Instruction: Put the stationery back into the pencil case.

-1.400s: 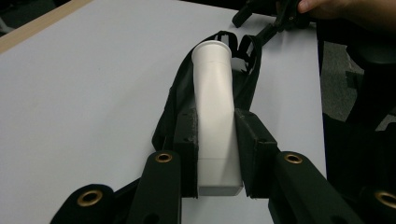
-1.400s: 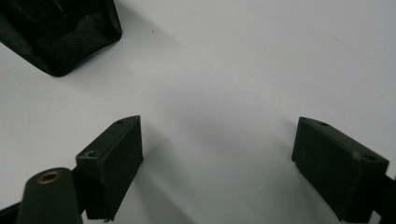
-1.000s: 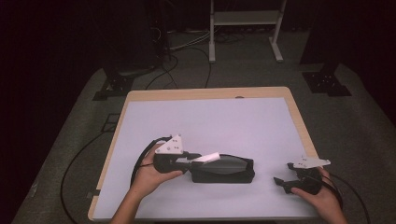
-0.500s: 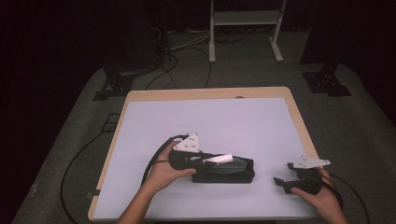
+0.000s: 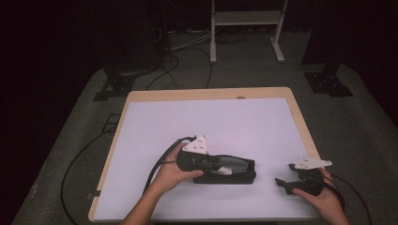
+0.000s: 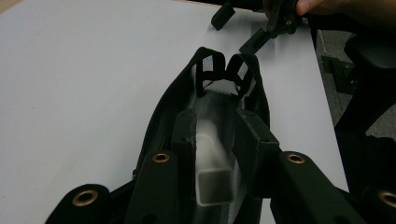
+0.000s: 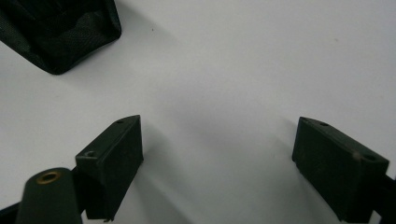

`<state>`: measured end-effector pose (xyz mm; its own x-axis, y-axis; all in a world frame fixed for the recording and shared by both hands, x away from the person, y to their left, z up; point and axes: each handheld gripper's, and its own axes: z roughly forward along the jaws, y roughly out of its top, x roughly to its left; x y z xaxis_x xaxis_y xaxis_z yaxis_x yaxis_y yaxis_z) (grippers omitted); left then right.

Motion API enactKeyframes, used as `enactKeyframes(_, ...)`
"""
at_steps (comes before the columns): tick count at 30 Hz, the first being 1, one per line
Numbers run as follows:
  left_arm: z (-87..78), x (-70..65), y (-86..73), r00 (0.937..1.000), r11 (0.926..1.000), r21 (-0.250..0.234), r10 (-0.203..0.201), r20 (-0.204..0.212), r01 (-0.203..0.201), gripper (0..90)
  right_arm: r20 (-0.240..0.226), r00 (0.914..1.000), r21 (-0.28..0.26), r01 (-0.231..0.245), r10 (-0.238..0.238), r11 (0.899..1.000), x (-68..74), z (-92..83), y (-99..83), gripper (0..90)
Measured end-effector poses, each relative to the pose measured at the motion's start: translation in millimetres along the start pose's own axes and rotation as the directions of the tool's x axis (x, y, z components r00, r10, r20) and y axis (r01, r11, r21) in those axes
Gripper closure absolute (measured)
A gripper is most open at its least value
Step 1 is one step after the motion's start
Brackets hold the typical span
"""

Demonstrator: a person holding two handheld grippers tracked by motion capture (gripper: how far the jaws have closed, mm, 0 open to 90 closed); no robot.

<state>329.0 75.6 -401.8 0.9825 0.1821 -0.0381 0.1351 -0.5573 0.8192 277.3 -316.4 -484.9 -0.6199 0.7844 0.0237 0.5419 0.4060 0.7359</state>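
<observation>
Black pouch (image 5: 234, 171), near table's (image 5: 155, 122) front edge: left hand-held gripper (image 6: 212, 154) clamped a white tube (image 6: 212, 163) inside it. Right hand-held gripper (image 7: 217, 163) wide open, holding nothing.

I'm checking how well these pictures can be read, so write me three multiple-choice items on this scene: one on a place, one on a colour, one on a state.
1. Where does the black pouch lie?
A. on the white table top
B. on the floor
C. on the shelf behind

2. What colour is the tube between the left gripper's jaws?
A. red
B. white
C. green

3. How do the right gripper's jaws stand?
A. shut on the pouch
B. shut on nothing
C. open, nothing between them

Key: 1 A, the high view shows it on the table top. 2 B, the left gripper clamps a white tube inside the pouch. 3 C, the right gripper shows bare table between wide jaws.
</observation>
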Motion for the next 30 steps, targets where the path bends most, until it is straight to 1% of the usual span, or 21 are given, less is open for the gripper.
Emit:
enactKeyframes(3, -6.9, -1.9, 0.3, 0.9999, 0.9998, -0.016, -0.009, -0.014, 0.008, 68.6, 0.000, 1.0000, 0.000, 0.000, 0.000, 1.000, 0.0, 0.0, 0.0, 15.2)
enactKeyframes(5, -13.0, -2.5, -1.5, 0.9994, 0.9994, -0.025, -0.027, -0.022, 0.026, 67.0, 0.000, 1.0000, 0.000, 0.001, -0.001, 1.000, 0.0, 0.0, 0.0, 15.2)
enactKeyframes(8, -23.6, -5.5, -5.5, 0.9961, 0.9982, -0.026, -0.056, -0.069, 0.054, 64.4, 0.000, 1.0000, 0.000, 0.001, -0.001, 1.000, 0.0, 0.0, 0.0, 15.2)
enactKeyframes(10, -30.7, -7.1, -7.2, 0.9934, 0.9977, -0.031, -0.063, -0.096, 0.060, 61.8, 0.000, 1.0000, 0.000, 0.001, -0.001, 1.000, 0.0, 0.0, 0.0, 15.2)
enactKeyframes(11, -34.5, -8.3, -8.0, 0.9914, 0.9971, -0.038, -0.069, -0.111, 0.066, 59.5, 0.000, 1.0000, 0.000, 0.001, -0.001, 1.000, 0.0, 0.0, 0.0, 15.2)
enactKeyframes(12, -39.1, -10.0, -9.3, 0.9874, 0.9953, -0.049, -0.089, -0.131, 0.083, 56.9, 0.000, 1.0000, 0.000, 0.001, -0.001, 1.000, 0.0, 0.0, 0.1, 15.2)
enactKeyframes(13, -41.8, -11.2, -10.0, 0.9845, 0.9944, -0.052, -0.099, -0.145, 0.092, 54.0, 0.001, 1.0000, 0.000, 0.001, -0.001, 1.000, 0.1, 0.0, 0.0, 15.2)
enactKeyframes(15, -49.7, -14.5, -12.3, 0.9765, 0.9932, -0.054, -0.111, -0.185, 0.103, 48.7, 0.001, 1.0000, 0.000, 0.001, -0.001, 1.000, 0.1, 0.0, 0.0, 15.2)
enactKeyframes(17, -57.5, -17.6, -15.6, 0.9668, 0.9920, -0.054, -0.124, -0.224, 0.114, 43.7, 0.000, 1.0000, 0.000, 0.000, 0.000, 1.000, 0.1, 0.0, 0.0, 15.2)
enactKeyframes(18, -61.5, -19.0, -17.7, 0.9607, 0.9914, -0.052, -0.129, -0.246, 0.120, 41.4, 0.001, 1.0000, 0.000, 0.001, -0.001, 1.000, 0.0, 0.0, 0.0, 15.2)
enactKeyframes(19, -66.1, -20.3, -20.8, 0.9520, 0.9900, -0.052, -0.140, -0.272, 0.131, 39.2, 0.001, 1.0000, 0.000, 0.001, -0.001, 1.000, 0.1, 0.0, 0.0, 15.2)
enactKeyframes(23, -80.2, -22.9, -32.1, 0.9285, 0.9843, -0.053, -0.176, -0.327, 0.168, 29.6, 0.001, 1.0000, 0.000, 0.001, -0.001, 1.000, 0.1, 0.0, 0.0, 15.2)
enactKeyframes(24, -83.6, -23.3, -35.7, 0.9210, 0.9820, -0.052, -0.188, -0.341, 0.182, 27.2, 0.001, 1.0000, 0.000, 0.001, -0.001, 1.000, 0.1, 0.0, 0.1, 15.2)
enactKeyframes(26, -90.2, -23.8, -44.3, 0.9034, 0.9773, -0.044, -0.208, -0.375, 0.207, 21.8, 0.002, 1.0000, 0.000, 0.001, -0.001, 1.000, 0.1, 0.0, 0.1, 15.2)
enactKeyframes(27, -92.6, -24.1, -47.2, 0.8972, 0.9764, -0.040, -0.211, -0.388, 0.212, 20.3, 0.002, 1.0000, 0.000, 0.001, -0.001, 1.000, 0.2, 0.0, 0.1, 15.2)
enactKeyframes(28, -95.8, -24.8, -51.9, 0.8895, 0.9737, -0.040, -0.221, -0.400, 0.225, 19.4, 0.002, 1.0000, 0.000, 0.001, -0.001, 1.000, 0.1, 0.0, 0.1, 15.2)
enactKeyframes(29, -98.0, -25.2, -54.7, 0.8852, 0.9725, -0.037, -0.225, -0.407, 0.230, 18.1, 0.002, 1.0000, 0.000, 0.000, 0.000, 1.000, 0.1, 0.0, 0.1, 15.2)
enactKeyframes(30, -100.4, -25.8, -58.5, 0.8789, 0.9698, -0.037, -0.234, -0.416, 0.241, 17.4, 0.002, 1.0000, 0.000, 0.000, 0.000, 1.000, 0.2, 0.0, 0.1, 15.2)
